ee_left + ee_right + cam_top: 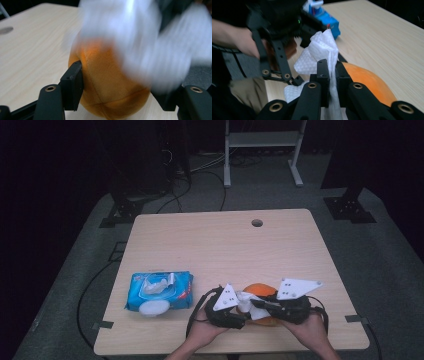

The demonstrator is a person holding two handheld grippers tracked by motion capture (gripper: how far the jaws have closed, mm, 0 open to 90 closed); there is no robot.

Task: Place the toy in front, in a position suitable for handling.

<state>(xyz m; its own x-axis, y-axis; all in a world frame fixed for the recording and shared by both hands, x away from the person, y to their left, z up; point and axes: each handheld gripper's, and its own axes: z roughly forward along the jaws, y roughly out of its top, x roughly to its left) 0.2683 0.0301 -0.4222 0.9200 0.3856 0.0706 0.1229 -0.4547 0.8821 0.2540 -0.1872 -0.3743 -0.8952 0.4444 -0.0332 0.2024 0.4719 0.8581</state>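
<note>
On the near edge of one pale wooden table (210,245) sit the few things I am working with, and I count them from largest down. One table, with a single round cable hole (257,223) near its far side. One blue wet-wipe pack (160,291) lies flat to my left, well apart from my hands, its flap lifted and one white wipe bunched at its near edge. One orange ball-shaped fruit, seamed like a soft toy orange (110,82), rests on the tabletop between my two hands. One white wipe (322,52) hangs over it.

I hold two grippers. My left gripper (235,316) has its jaws around the orange: one pad presses into the orange's side, while the other is hidden behind the blurred white wipe, so I cannot tell whether that one touches. My right gripper (332,75) is clamped tight on the wipe, the sheet pinched between the pads and running up and over the orange, which lies just beside those jaws.

The wipe covers much of the orange from my left gripper view, smeared by motion. From my right gripper view, my left hand (242,42) and its gripper stand close behind the wipe, with the blue pack farther back.
</note>
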